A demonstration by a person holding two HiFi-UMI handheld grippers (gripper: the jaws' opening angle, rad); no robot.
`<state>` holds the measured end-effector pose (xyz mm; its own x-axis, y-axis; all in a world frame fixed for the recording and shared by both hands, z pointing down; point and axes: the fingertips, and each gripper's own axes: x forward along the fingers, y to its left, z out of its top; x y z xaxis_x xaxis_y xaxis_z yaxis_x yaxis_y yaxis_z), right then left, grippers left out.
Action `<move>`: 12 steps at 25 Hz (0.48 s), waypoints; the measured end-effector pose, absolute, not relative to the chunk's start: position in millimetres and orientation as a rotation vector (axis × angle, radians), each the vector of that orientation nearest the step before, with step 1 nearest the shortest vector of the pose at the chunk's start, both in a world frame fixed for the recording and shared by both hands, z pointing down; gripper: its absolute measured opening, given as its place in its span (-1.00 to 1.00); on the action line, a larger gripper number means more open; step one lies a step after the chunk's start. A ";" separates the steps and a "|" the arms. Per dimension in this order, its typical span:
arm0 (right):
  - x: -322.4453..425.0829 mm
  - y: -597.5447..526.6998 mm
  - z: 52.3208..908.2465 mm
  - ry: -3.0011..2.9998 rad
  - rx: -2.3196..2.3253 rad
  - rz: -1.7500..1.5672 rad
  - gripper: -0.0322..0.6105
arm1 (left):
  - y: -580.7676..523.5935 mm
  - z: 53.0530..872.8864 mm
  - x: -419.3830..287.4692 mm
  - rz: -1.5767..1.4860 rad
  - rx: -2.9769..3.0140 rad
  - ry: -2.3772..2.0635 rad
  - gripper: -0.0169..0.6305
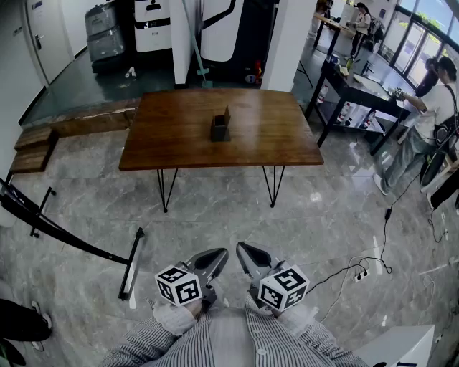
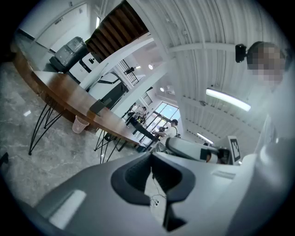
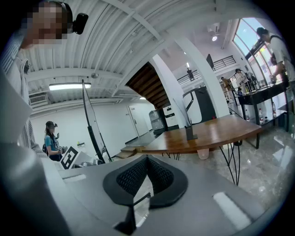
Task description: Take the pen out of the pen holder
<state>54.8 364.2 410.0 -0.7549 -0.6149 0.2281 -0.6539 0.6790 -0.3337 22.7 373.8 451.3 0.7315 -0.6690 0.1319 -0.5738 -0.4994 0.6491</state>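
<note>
Both claws sit idle at your waist: left gripper point(image 1: 223, 253) jaws together, empty; right gripper point(image 1: 241, 248) likewise closed on nothing. Pen holder point(image 1: 220, 129) stands mid-table point(image 1: 272, 136) at twelve o'clock, well apart from you; pen point(image 3: 183, 115) leans out its top. Judged light, stiff, slick; pinch the exposed upper shaft.

Grey marble floor point(image 1: 215, 236), brown wooden surface point(image 1: 179, 136) on black hairpin legs at its middle, white pillar point(image 1: 287, 43) behind the surface, black workbench point(image 1: 362, 87) right of it, tall windows point(image 1: 430, 18) farther right, low wooden steps point(image 1: 32, 159) left of it, strip light point(image 2: 228, 100) on white ribbed ceiling point(image 2: 193, 27)
</note>
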 end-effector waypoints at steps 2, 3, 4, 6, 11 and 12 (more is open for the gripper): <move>54.6 355.9 414.2 -2.781 1.054 0.628 -0.90 | 362.5 451.7 21.7 -0.180 2.234 -0.937 -0.92; 55.1 351.0 415.7 -2.779 1.055 0.636 -0.90 | 356.7 451.5 21.4 -0.183 2.234 -0.939 -0.92; 56.1 345.3 416.8 -2.777 1.059 0.643 -0.90 | 350.7 451.4 21.7 -0.186 2.237 -0.941 -0.92; 58.1 331.7 418.9 -2.773 1.071 0.651 -0.90 | 337.9 453.2 22.9 -0.187 2.239 -0.936 -0.92; 54.5 284.5 427.6 -2.762 1.093 0.654 -0.90 | 285.7 462.9 15.5 -0.188 2.233 -0.926 -0.92; 53.6 271.4 428.2 -2.760 1.104 0.652 -0.90 | 272.0 463.4 12.6 -0.190 2.236 -0.926 -0.92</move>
